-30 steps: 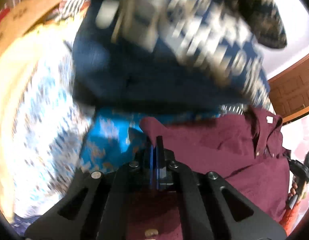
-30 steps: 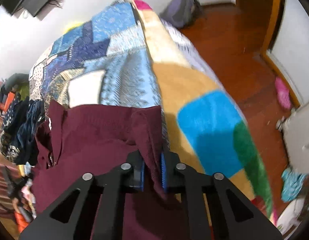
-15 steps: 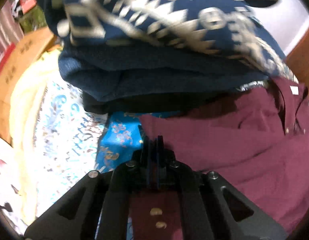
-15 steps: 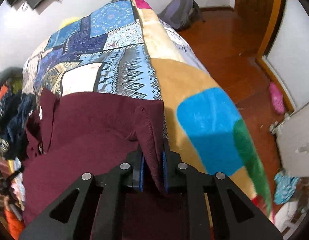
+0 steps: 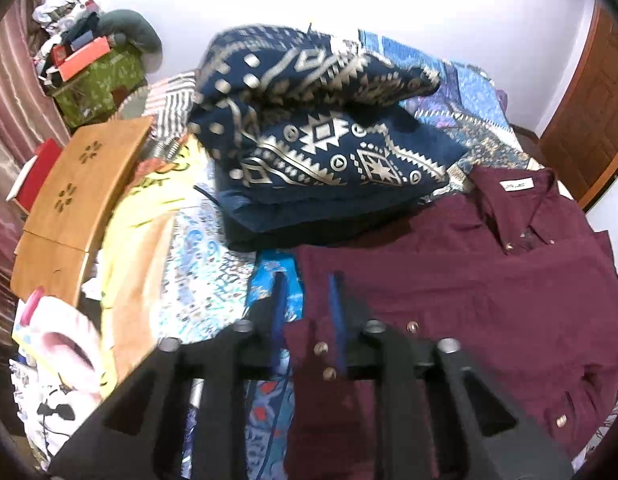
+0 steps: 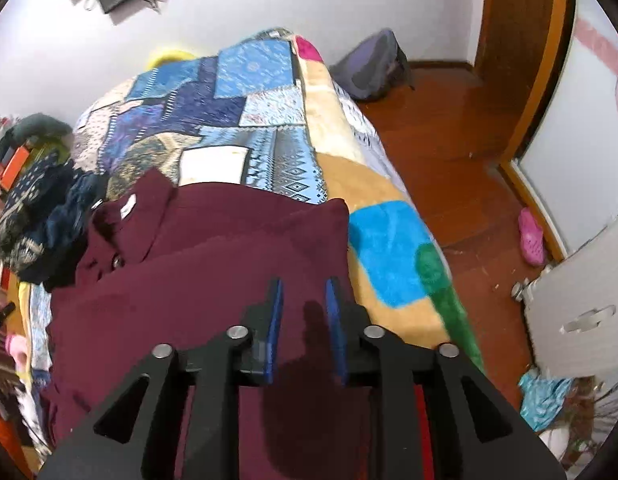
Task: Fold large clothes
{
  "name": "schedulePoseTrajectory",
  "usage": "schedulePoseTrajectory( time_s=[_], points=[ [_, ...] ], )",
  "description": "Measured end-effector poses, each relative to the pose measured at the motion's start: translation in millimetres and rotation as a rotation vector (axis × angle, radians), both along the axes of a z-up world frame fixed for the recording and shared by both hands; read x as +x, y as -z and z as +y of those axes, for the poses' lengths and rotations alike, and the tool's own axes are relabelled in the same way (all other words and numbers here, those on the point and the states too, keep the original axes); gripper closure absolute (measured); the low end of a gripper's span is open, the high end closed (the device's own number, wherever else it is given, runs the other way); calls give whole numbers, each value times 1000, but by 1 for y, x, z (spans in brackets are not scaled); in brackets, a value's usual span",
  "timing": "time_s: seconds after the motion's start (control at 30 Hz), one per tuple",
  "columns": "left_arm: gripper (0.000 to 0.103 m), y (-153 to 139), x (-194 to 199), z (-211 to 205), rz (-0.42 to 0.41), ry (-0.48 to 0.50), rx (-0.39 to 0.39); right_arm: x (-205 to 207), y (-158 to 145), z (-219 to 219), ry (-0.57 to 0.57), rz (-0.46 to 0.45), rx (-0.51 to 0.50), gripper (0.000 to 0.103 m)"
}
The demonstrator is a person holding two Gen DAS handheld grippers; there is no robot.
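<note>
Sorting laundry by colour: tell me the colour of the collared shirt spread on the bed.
Maroon shirt, solid with small pale buttons; it shows best in the left wrist view.

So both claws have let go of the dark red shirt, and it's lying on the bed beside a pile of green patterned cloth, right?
Not quite: the pile of patterned cloth is navy blue with pale motifs, not green, as the left wrist view shows. The rest holds: the left claw and right claw are open, and the dark red shirt lies on the bed beside that pile.

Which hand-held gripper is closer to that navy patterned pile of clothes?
Left. The left hand-held gripper is over the maroon shirt's edge beside the navy pile; the right hand-held gripper is at the shirt's opposite side.
</note>
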State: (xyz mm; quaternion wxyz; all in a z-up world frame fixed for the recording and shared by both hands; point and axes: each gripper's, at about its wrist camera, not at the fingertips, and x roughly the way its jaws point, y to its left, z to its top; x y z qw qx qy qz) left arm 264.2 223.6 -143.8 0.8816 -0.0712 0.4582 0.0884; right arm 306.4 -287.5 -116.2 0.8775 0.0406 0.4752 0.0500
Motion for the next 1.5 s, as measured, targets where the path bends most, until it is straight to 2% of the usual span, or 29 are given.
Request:
schedulePoseTrajectory(
  time_s=[0.03, 0.1, 0.17, 0.23, 0.37, 0.47, 0.67, 0.8, 0.97, 1.13, 1.27, 1.33, 1.43, 1.5],
  points=[
    [62, -2, -4, 2, -11, -5, 7, -10, -7, 1, -9, -31, -21, 63],
    [56, -9, -17, 3, -37, -16, 24, -25, -16, 4, -20, -83, -50, 48],
    [54, -13, -29, 5, -52, -19, 30, -38, -21, 6, -29, -112, -79, 45],
    [46, -13, -43, 11, -50, -25, 28, -49, -23, 9, -41, -122, -101, 45],
    [36, -10, -68, 18, -33, -51, -16, -67, -20, 12, -62, -123, -122, 45],
    [36, 3, -84, 22, -1, -54, -88, -79, -14, 12, -66, -119, -132, 44],
    [36, 61, -101, 17, 155, -57, -206, -96, 6, 4, -43, -63, -106, 44],
    [36, 93, -111, 6, 216, -46, -289, -106, 22, -9, -8, -17, -65, 44],
    [36, 124, -120, -4, 269, -63, -341, -119, 43, -26, 34, 64, 35, 44],
    [36, 121, -128, -8, 242, -74, -366, -134, 60, -40, 89, 119, 196, 44],
    [35, 116, -132, -20, 235, -25, -401, -145, 58, -47, 115, 131, 287, 44],
    [36, 114, -131, -25, 235, -15, -379, -149, 57, -44, 99, 136, 294, 44],
    [36, 114, -129, -24, 229, -14, -387, -153, 57, -33, 44, 132, 254, 44],
    [44, 116, -127, -23, 215, -10, -406, -152, 64, -25, 9, 140, 248, 44]
  ],
)
